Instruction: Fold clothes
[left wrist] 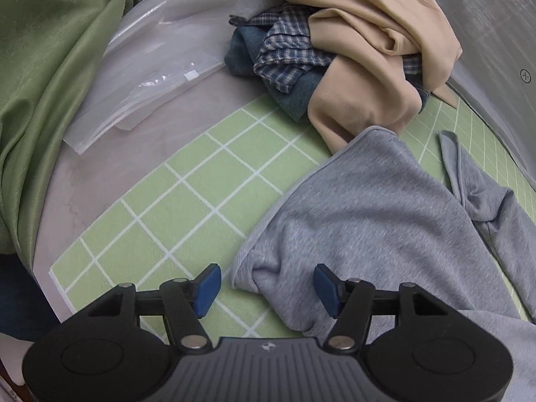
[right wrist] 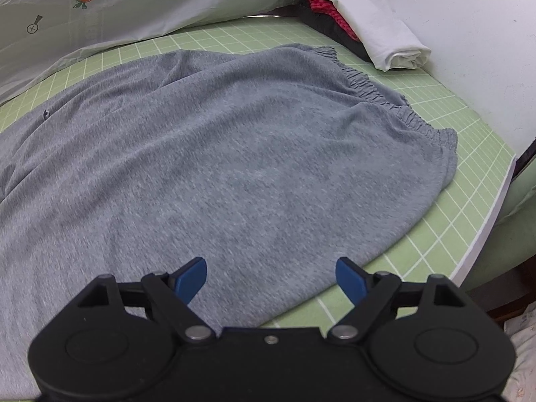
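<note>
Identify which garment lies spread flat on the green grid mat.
The grey knit garment, spread between both open grippers. The beige cloth, blue plaid shirt and denim piece sit heaped behind.

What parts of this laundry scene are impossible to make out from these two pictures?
- Grey garment: its near part is cut off by the right gripper body and the frame edge in the right wrist view.
- Blue jeans: mostly buried under the plaid shirt and beige cloth, left wrist view.
- Red item: covered by folded white cloth, right wrist view.

grey garment (right wrist: 207, 154), green gridded mat (left wrist: 174, 207)
</note>
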Motion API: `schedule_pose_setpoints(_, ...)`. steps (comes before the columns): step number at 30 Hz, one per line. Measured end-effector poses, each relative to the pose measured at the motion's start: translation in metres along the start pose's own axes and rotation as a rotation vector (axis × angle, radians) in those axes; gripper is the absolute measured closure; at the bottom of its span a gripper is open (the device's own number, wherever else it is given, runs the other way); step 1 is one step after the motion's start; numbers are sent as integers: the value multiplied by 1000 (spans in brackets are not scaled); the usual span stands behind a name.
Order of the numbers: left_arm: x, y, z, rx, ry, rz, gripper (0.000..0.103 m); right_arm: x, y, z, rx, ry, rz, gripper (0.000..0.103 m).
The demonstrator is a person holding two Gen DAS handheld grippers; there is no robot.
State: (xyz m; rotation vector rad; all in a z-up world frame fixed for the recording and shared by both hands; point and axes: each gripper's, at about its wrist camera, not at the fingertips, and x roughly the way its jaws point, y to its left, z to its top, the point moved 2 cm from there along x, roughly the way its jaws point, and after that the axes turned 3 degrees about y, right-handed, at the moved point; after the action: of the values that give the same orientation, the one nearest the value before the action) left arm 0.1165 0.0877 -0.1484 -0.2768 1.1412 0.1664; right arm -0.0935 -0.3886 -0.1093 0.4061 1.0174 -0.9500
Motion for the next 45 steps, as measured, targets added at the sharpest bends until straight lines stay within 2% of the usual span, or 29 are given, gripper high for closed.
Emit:
schedule_pose_setpoints(1, 0, -1, 0, 5, -11, 10, 90, 0, -3, 1, 5, -2, 2, 18)
schedule_pose_setpoints(2, 1, -2, 0, 11, -21, 20, 99, 1, -7, 1, 9, -4, 4, 18)
schedule_pose_setpoints(4, -1, 0, 0, 0, -39, 39, 100, 3, -15, 3, 17, -8, 6, 18)
schedule_pose_setpoints(6, -6, 5, -2, -4, -59, 90, 100, 8, -26, 7, 23, -3, 12, 18)
schedule_pose_setpoints(11, -19, 36, -27, -134, -55, 145, 98, 23, -54, 29, 23, -9, 23, 18)
schedule_pose_setpoints(15, -34, 22, -44, -148, -72, 148, 80, 43, -81, 59, 15, -22, 36, 17)
schedule_pose_setpoints(20, -61, -28, -60, -122, -143, 141, 34, 62, -111, 105, -19, -88, 49, 17)
schedule_pose_setpoints(22, -65, -58, -68, -84, -149, 132, 27, 68, -124, 122, -64, -127, 52, 17)
schedule_pose_setpoints(24, -63, -93, -78, -27, -128, 115, 26, 79, -138, 137, -92, -151, 44, 16)
schedule_pose_setpoints(29, -41, -175, -104, 157, -15, 24, 26, 106, -162, 166, -138, -164, 87, 18)
schedule_pose_setpoints(34, -15, -225, -114, 255, 52, 46, 26, 133, -169, 188, -173, -163, 131, 28)
schedule_pose_setpoints(39, -3, -249, -114, 311, 60, 76, 17, 161, -173, 206, -206, -164, 152, 31)
schedule_pose_setpoints(43, 1, -251, -108, 285, 90, 103, 12, 175, -170, 213, -219, -140, 148, 36)
schedule_pose_setpoints(45, 2, -251, -109, 286, 88, 107, 10, 175, -168, 214, -236, -146, 155, 55)
